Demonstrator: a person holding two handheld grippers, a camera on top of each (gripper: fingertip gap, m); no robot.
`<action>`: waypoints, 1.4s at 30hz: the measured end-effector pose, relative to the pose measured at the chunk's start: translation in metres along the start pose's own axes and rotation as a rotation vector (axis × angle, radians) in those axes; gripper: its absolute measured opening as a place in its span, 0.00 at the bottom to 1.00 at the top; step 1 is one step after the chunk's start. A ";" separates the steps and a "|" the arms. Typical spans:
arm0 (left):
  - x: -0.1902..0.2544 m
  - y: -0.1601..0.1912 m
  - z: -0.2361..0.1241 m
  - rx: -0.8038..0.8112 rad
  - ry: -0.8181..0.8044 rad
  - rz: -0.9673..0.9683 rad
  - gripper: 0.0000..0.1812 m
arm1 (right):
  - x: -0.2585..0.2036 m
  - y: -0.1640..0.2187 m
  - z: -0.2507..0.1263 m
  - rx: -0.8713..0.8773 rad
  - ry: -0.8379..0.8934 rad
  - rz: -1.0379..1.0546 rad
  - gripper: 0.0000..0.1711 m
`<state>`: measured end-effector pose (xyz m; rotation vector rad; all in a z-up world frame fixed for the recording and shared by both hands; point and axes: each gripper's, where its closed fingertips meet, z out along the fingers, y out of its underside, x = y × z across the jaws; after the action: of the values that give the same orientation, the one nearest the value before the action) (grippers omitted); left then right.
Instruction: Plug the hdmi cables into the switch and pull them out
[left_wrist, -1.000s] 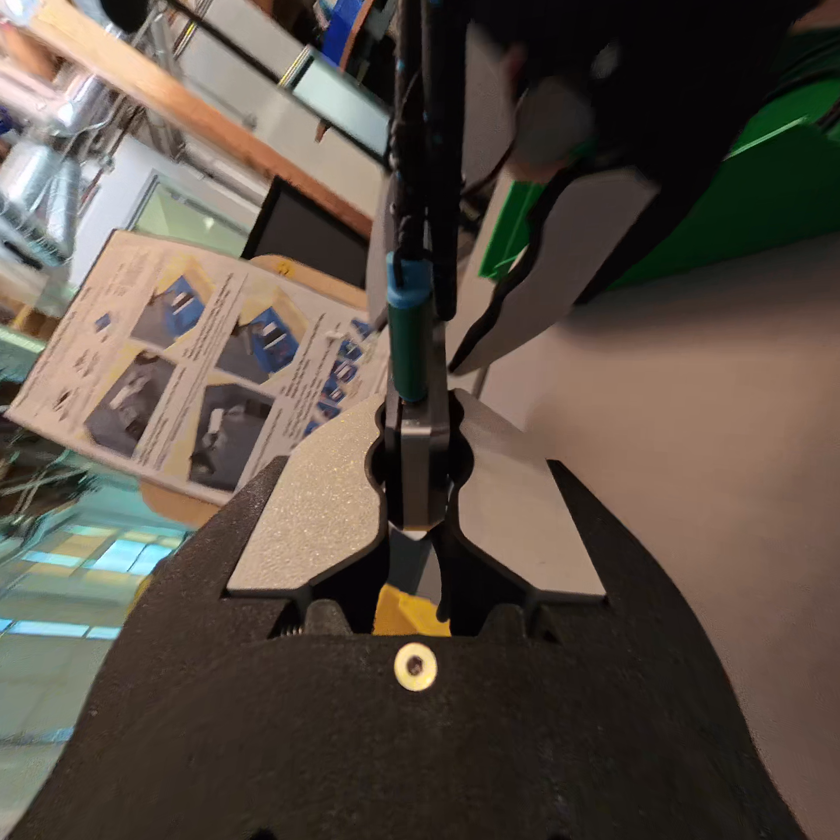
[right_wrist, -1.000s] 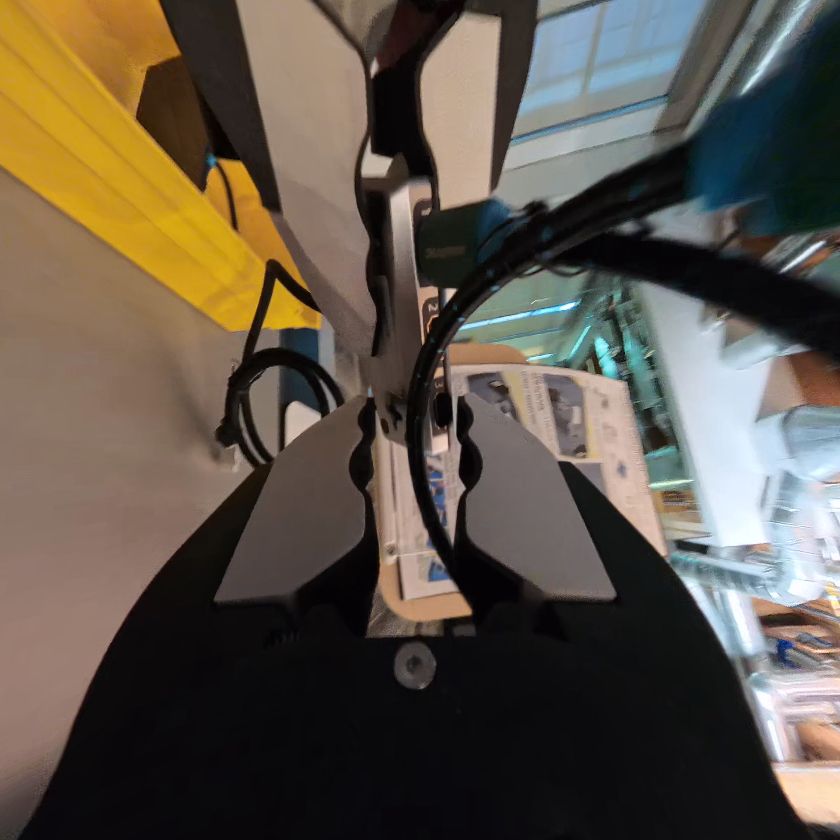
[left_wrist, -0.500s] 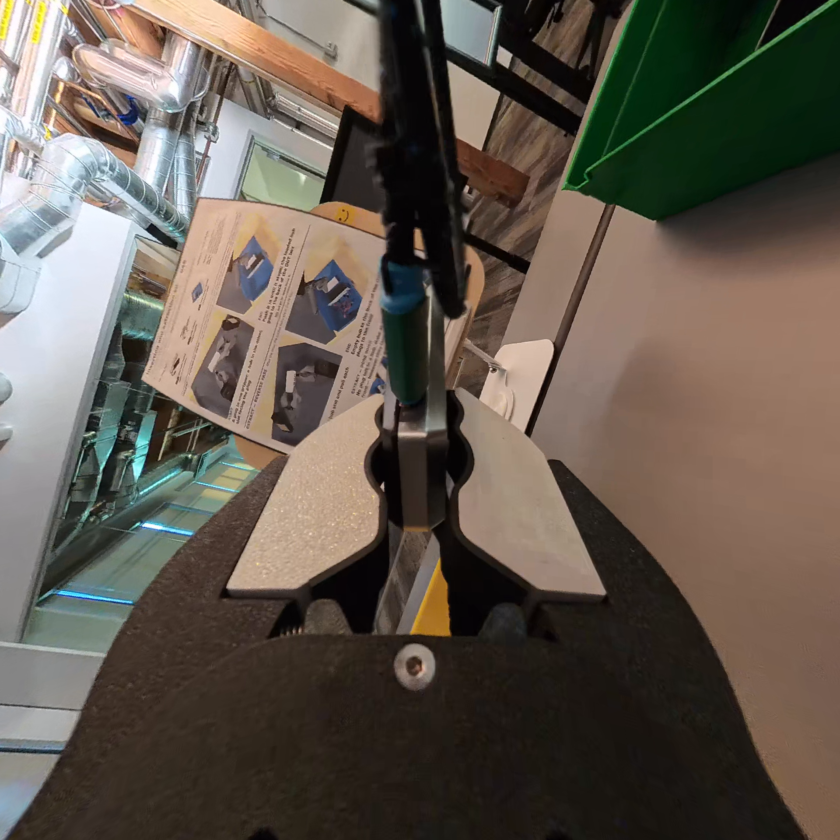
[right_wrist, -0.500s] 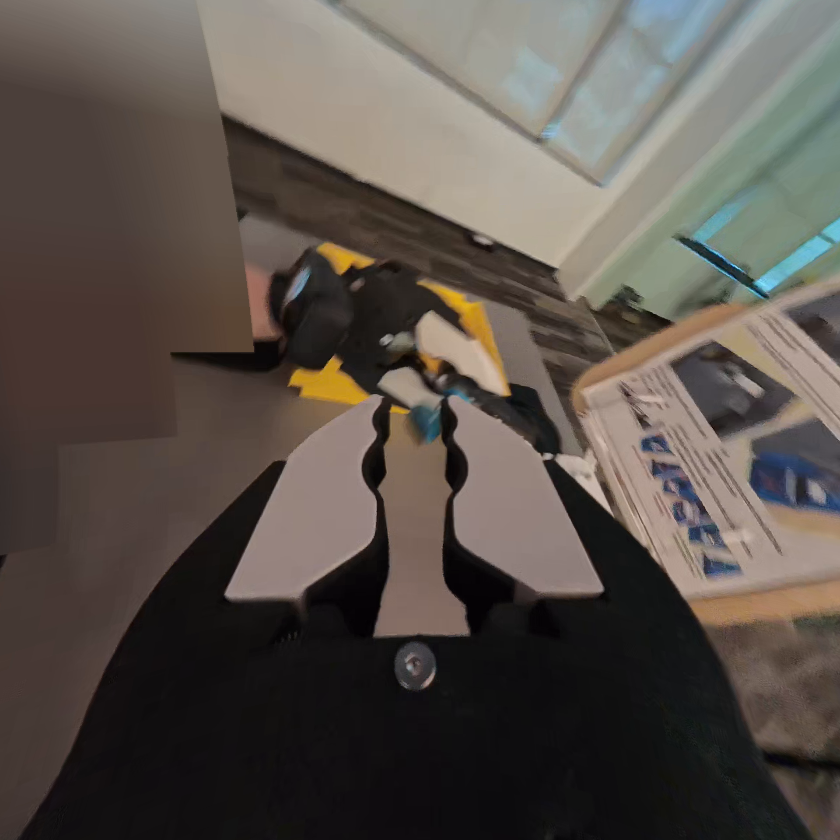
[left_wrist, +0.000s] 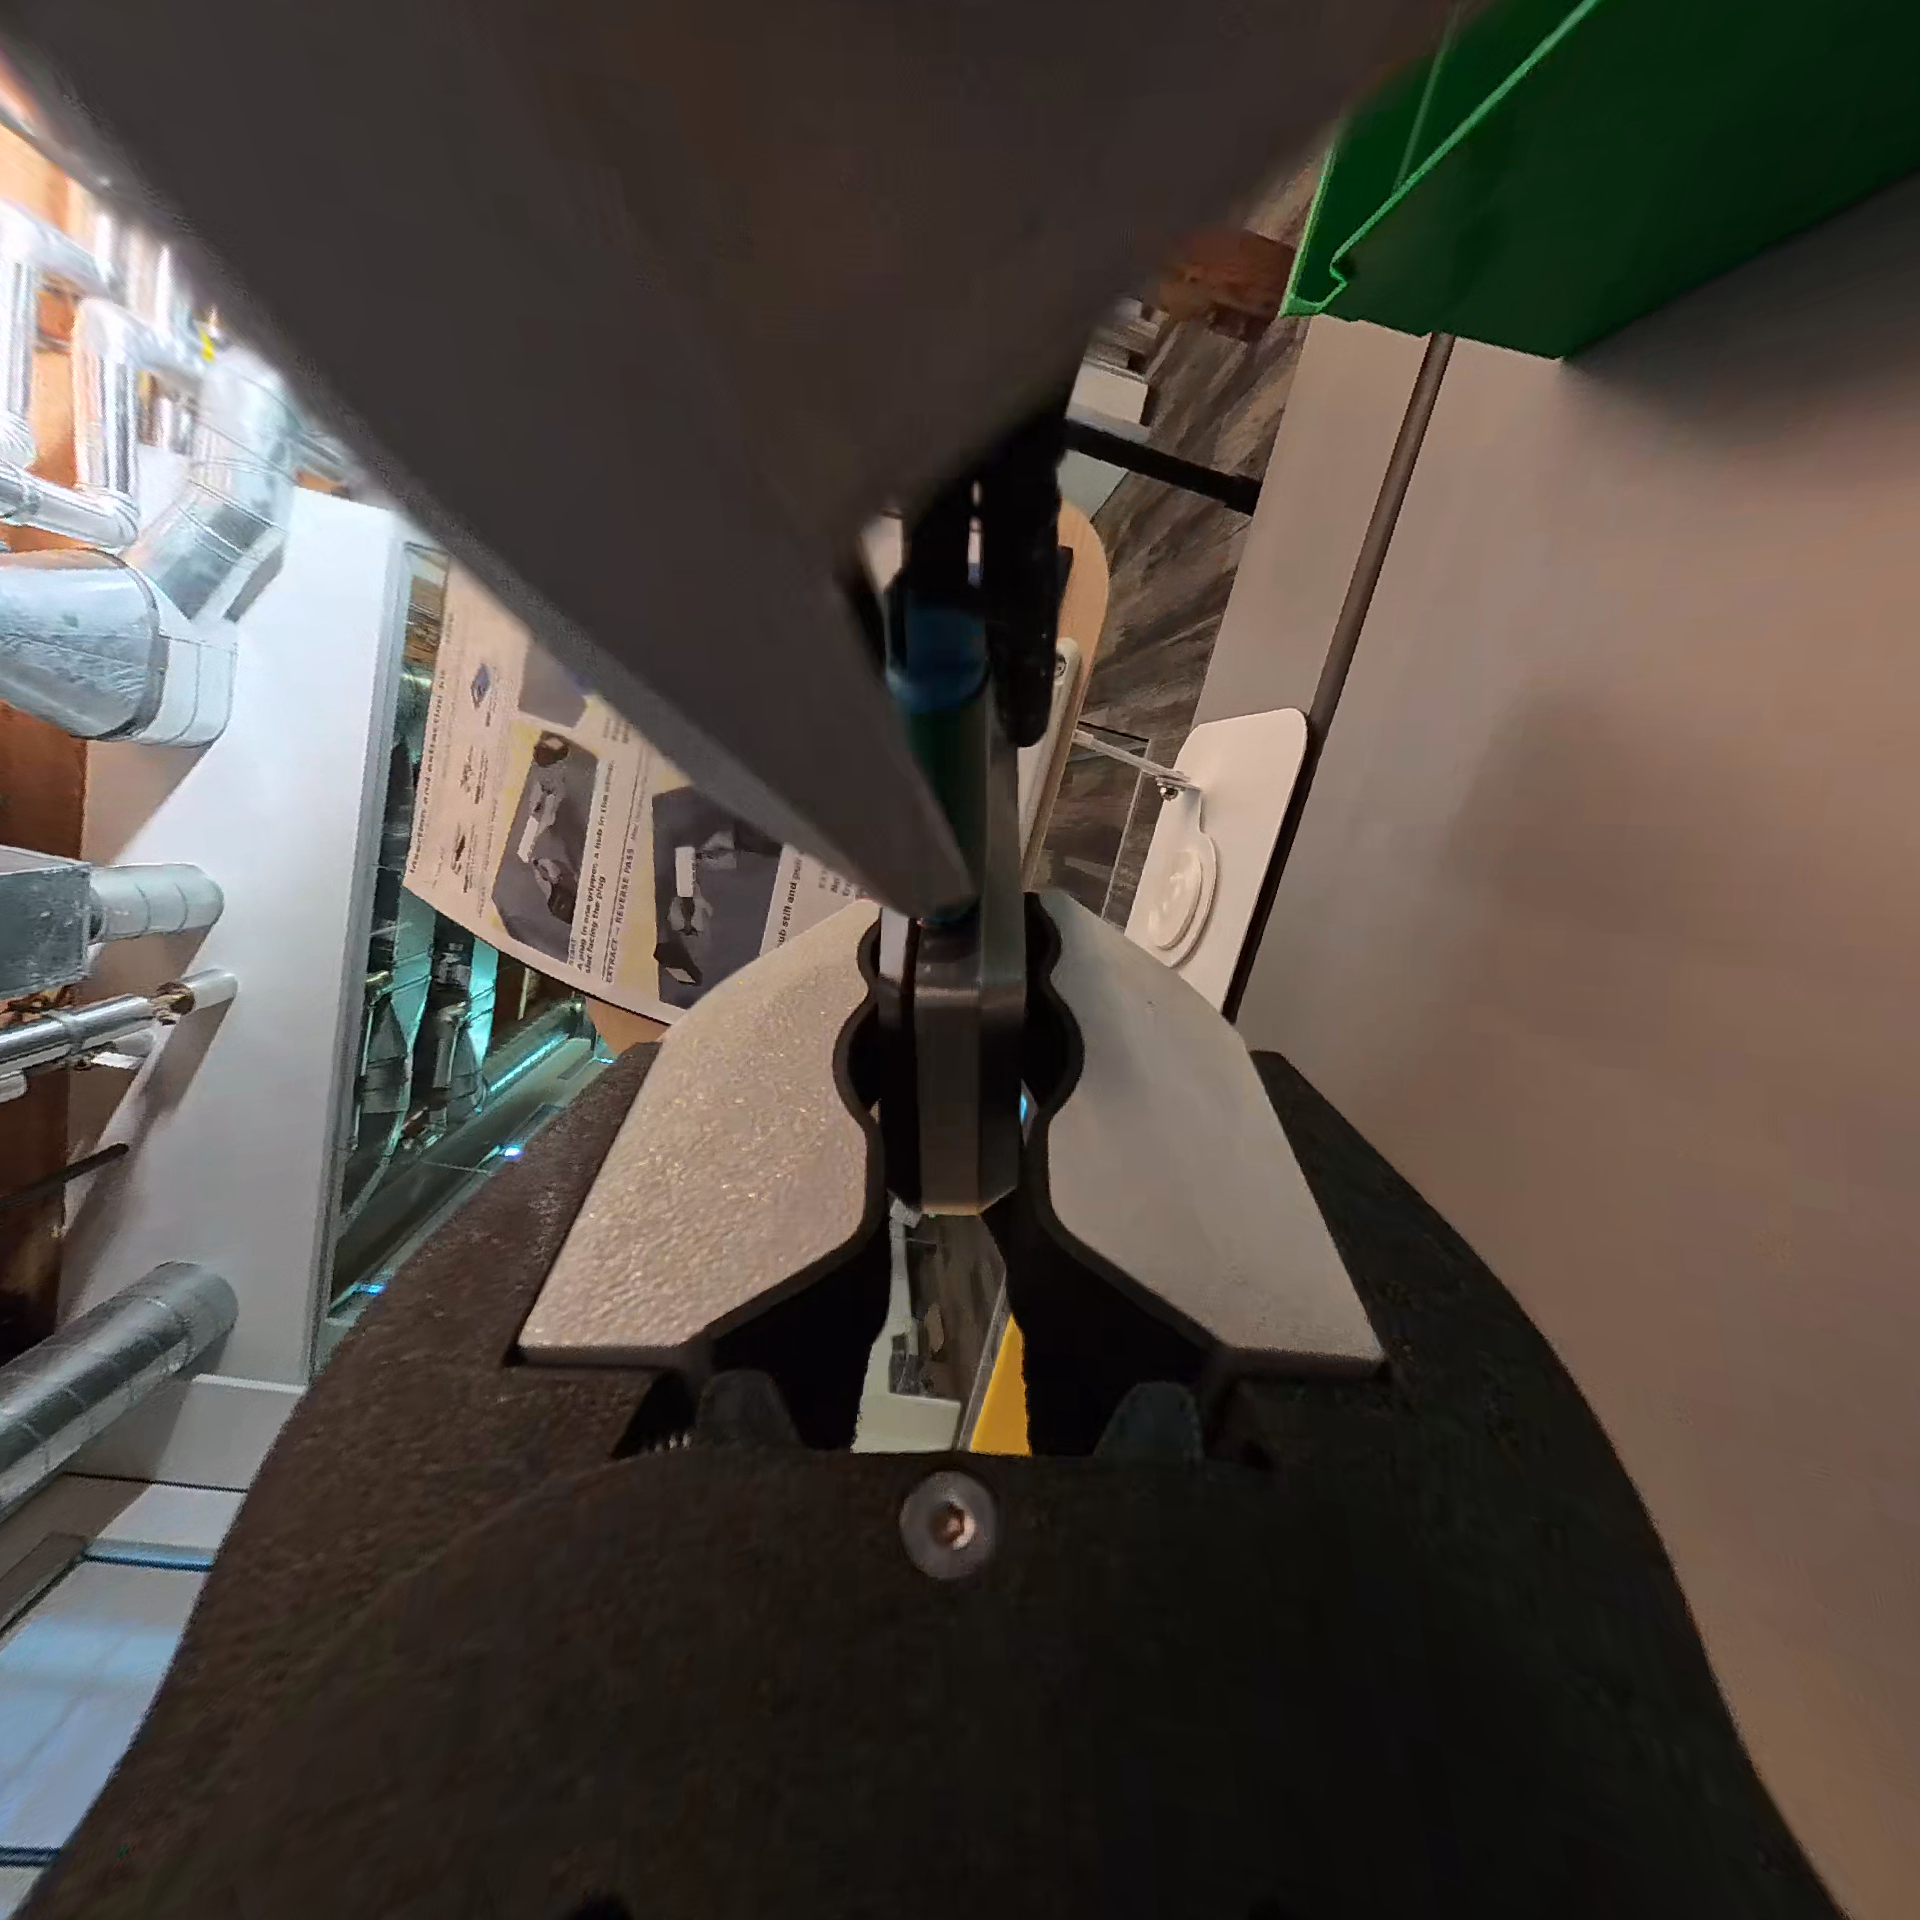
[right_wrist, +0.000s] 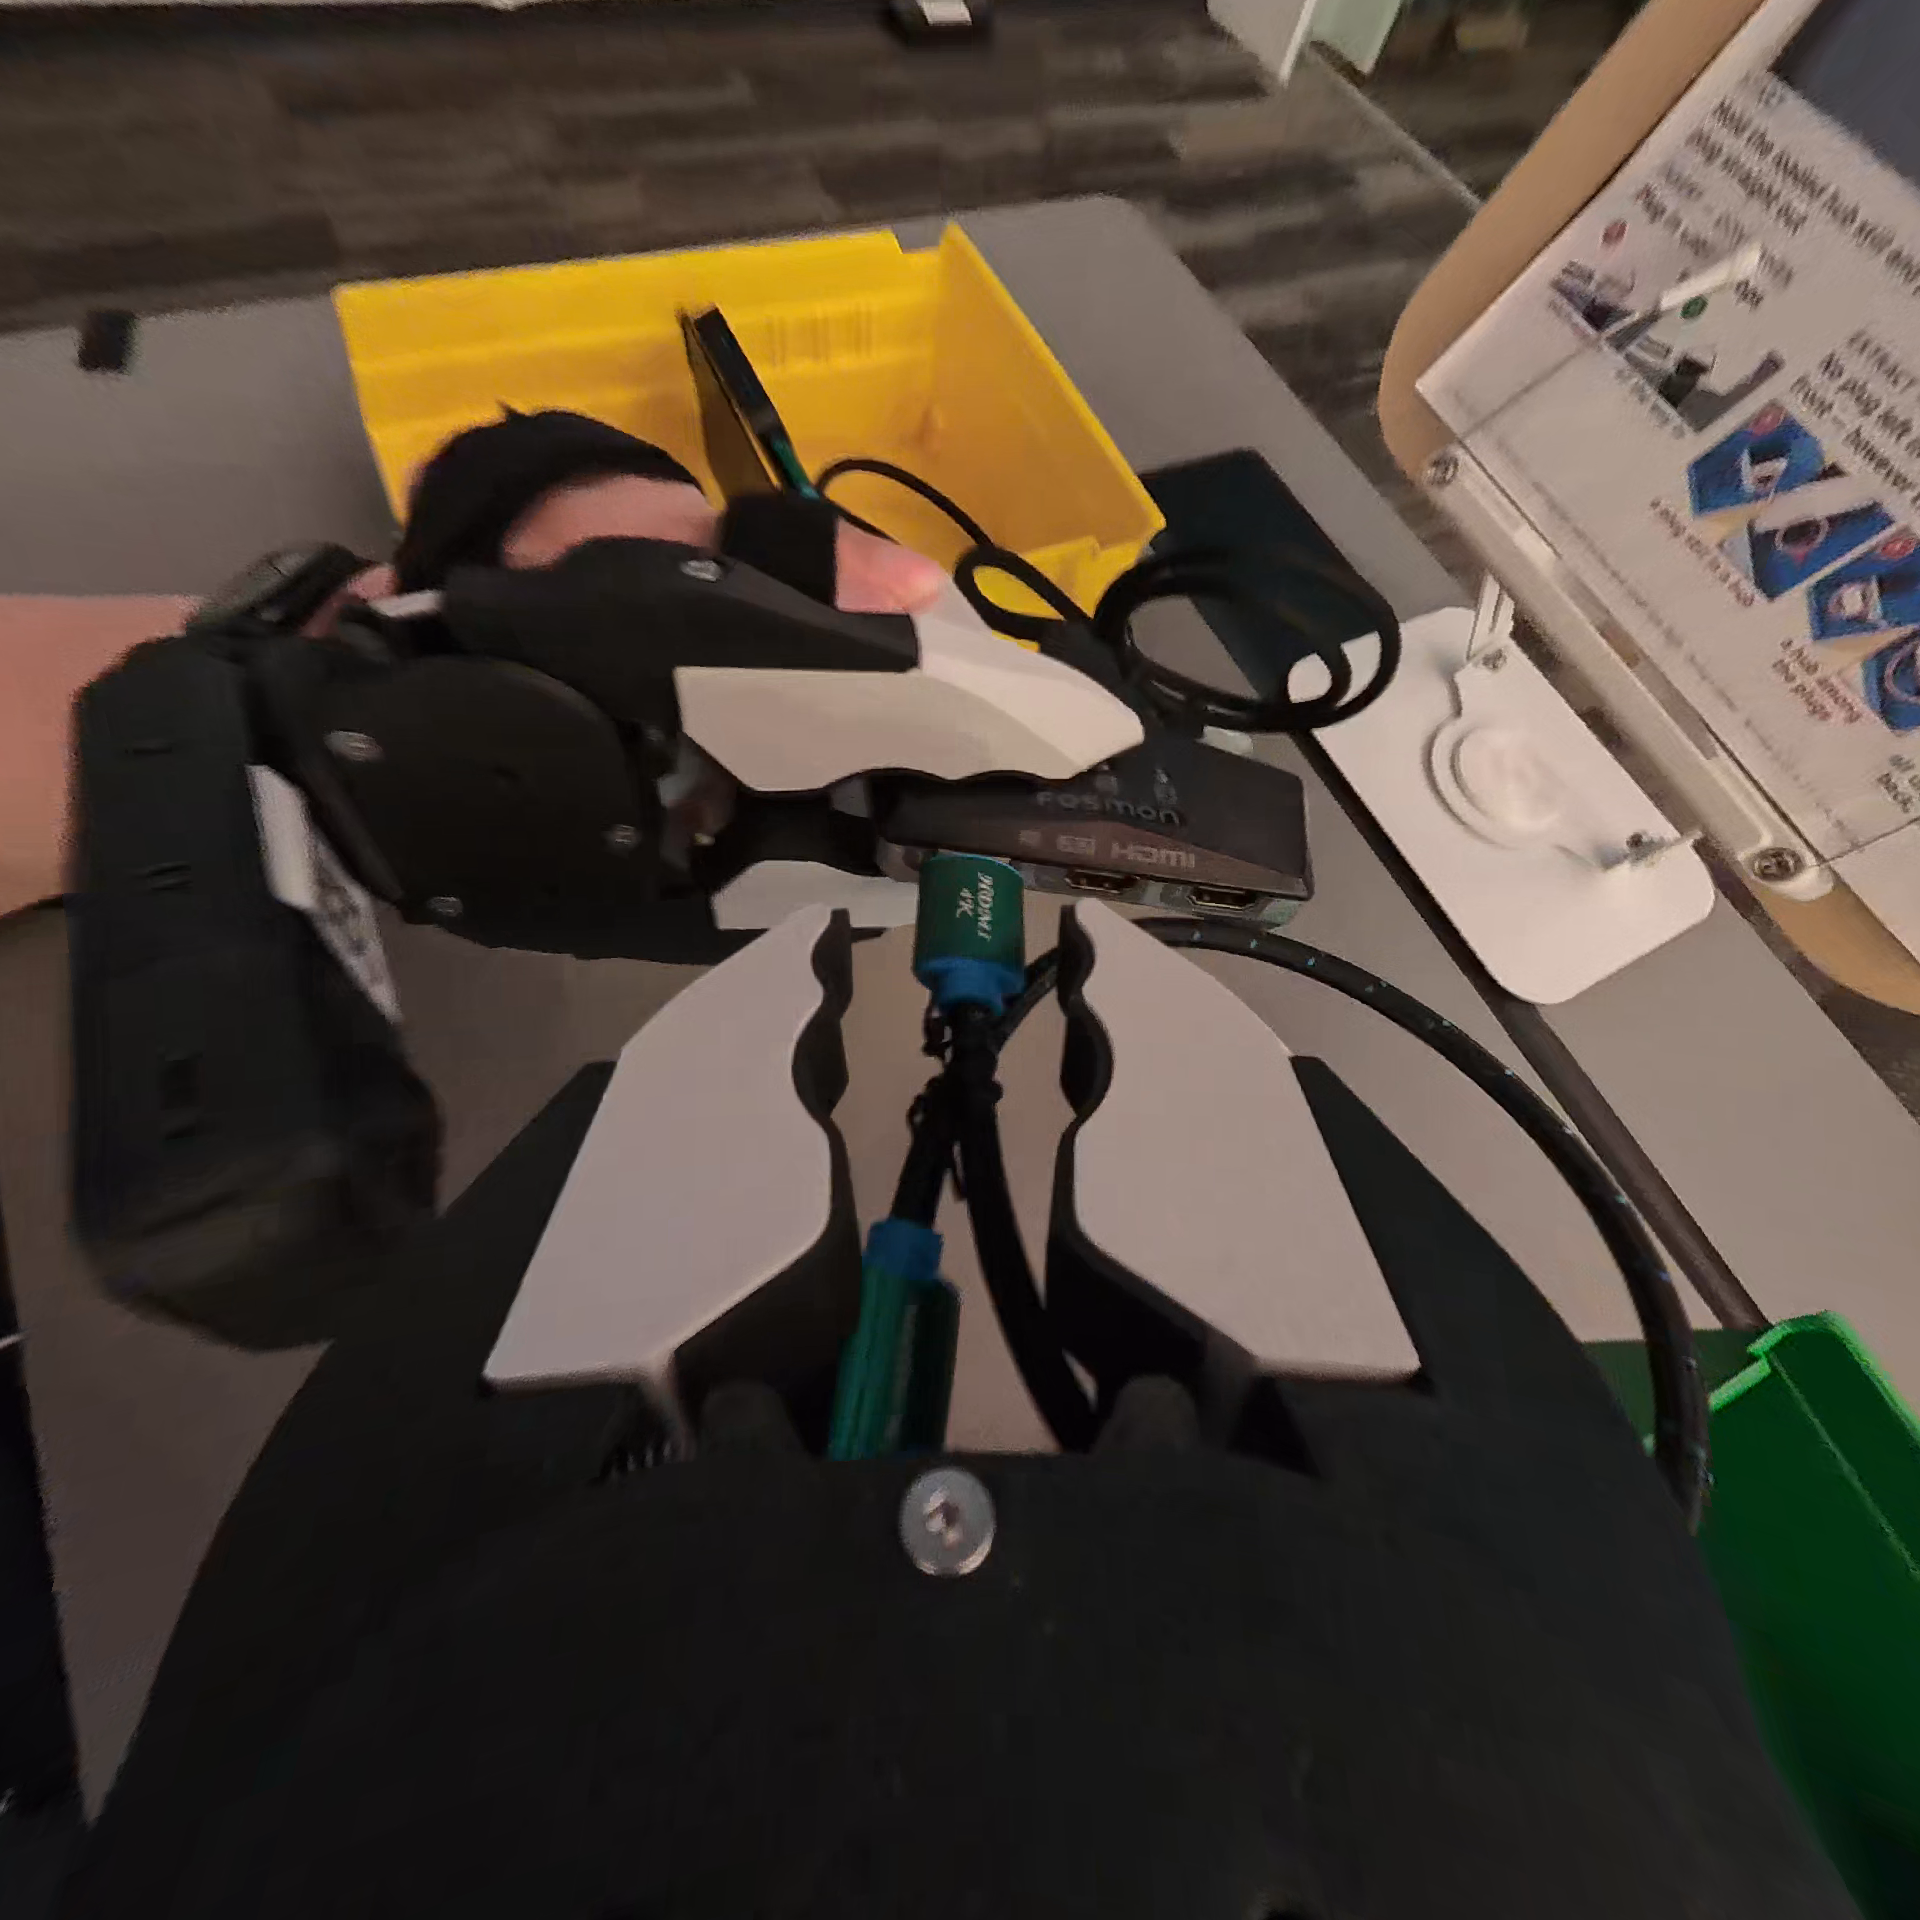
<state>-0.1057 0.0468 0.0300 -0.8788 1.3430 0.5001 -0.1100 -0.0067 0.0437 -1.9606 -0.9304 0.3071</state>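
In the left wrist view my left gripper (left_wrist: 951, 935) is shut on the dark grey HDMI switch (left_wrist: 951, 1091), seen edge-on. A green plug (left_wrist: 940, 769) with a blue collar stands in the switch's far edge. In the right wrist view the left gripper (right_wrist: 997, 821) holds the switch (right_wrist: 1143, 831) level above the table. The green plug (right_wrist: 961, 914) sits in its leftmost port, and two ports beside it are empty. My right gripper (right_wrist: 951, 935) is open, its fingertips on either side of that plug. A second green plug (right_wrist: 894, 1330) and black cables (right_wrist: 987, 1143) lie below, between the fingers.
A yellow bin (right_wrist: 997, 416) stands behind the left gripper, and a green bin (right_wrist: 1818, 1507) is at the lower right. An instruction board (right_wrist: 1714, 416) on a white stand base (right_wrist: 1507, 831) is at the right. A blurred grey slab (left_wrist: 623, 364) close to the lens covers the top of the left wrist view. Spacing between my two grippers at the tips: around 6 centimeters.
My right gripper swung away from the switch, then came back facing the ports, open around the plugged-in green plug. My left gripper kept hold of the switch and turned it.
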 end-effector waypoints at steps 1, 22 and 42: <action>0.000 0.000 0.000 0.001 -0.005 0.002 0.12 | 0.002 0.003 0.005 -0.016 0.007 0.005 0.23; 0.000 0.008 0.003 -0.046 0.026 -0.059 0.12 | 0.009 -0.002 0.018 0.012 0.061 -0.070 0.13; -0.007 0.005 -0.002 -0.043 0.031 -0.082 0.12 | 0.005 -0.005 0.009 0.015 0.034 -0.028 0.13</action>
<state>-0.1126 0.0493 0.0356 -0.9768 1.3231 0.4547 -0.1141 0.0043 0.0437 -1.9316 -0.9310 0.2633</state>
